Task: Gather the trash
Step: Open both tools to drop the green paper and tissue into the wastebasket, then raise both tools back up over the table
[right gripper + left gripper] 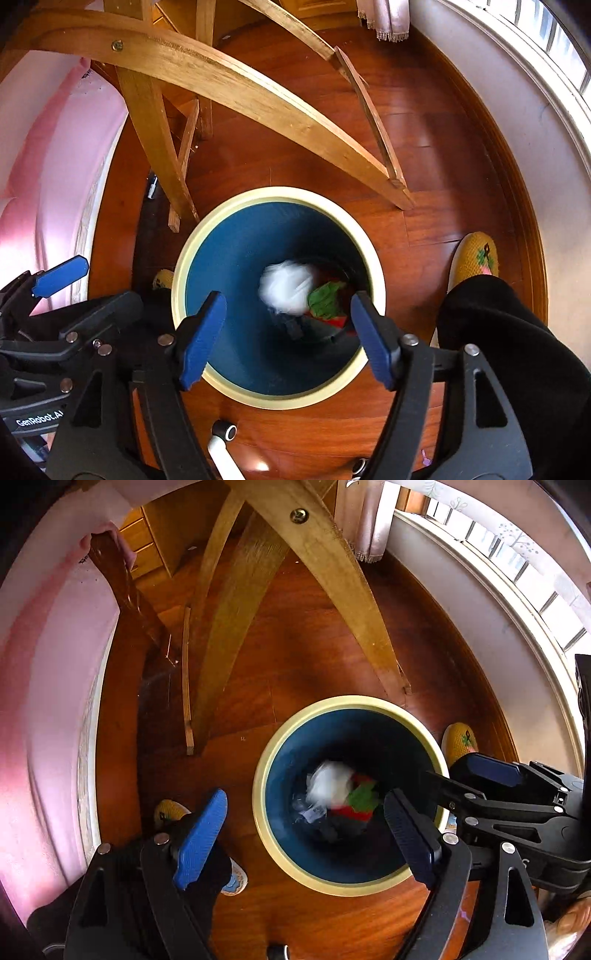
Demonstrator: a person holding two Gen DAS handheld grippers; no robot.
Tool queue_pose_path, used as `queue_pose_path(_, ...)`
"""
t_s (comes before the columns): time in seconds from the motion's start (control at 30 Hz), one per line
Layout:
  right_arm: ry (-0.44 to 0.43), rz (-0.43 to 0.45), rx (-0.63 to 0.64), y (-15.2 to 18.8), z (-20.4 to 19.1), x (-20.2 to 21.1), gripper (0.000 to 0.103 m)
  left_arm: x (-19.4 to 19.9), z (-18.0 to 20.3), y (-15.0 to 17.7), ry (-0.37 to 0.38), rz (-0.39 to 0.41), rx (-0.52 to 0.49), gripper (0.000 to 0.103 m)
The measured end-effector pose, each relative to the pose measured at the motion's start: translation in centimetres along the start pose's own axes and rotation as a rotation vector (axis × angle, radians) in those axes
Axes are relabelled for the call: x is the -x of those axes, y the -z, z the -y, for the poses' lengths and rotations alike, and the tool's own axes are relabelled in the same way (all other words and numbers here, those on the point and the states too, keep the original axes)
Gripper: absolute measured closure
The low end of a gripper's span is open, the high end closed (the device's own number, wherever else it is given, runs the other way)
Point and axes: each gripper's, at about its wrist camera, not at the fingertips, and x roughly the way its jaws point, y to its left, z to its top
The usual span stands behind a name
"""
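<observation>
A: From the left wrist camera, how do the fingers stand?

B: The left gripper (pixel 306 843) is spread wide, its blue pads (pixel 201 840) well apart, clasping nothing. It points steeply down over the trash bin (pixel 291 867), one finger outside the cream rim, the other over the bin's mouth. The right gripper (pixel 491 779) reaches in from the right edge, over the bin's far rim.

A: And the trash?

B: A blurred white wad (pixel 330 784) is inside the bin, above red and green scraps (pixel 360 799) at the bottom. It touches neither pad.

A: Now the right wrist camera.

B: The right gripper (pixel 288 339) is released too, pads (pixel 373 341) parted on either side of the bin's (pixel 229 387) opening, nothing between them. It aims almost straight down into the blue interior. The white wad (pixel 288 286) shows blurred in the bin beside a green scrap (pixel 325 299). The left gripper (pixel 62 277) sits at the left edge. A yellow slipper (pixel 476 258) and a black trouser leg (pixel 517 350) stand to the right, wooden chair legs (pixel 221 85) beyond the bin.
</observation>
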Motion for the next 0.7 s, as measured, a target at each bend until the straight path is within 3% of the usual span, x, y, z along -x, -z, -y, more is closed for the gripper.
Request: queue_pose_path(0.7,0.003,0.017,0.037,0.6,-0.6,0.6,0.035,1.3,0.2,0.1,0.005,0.019,0.032,0.015)
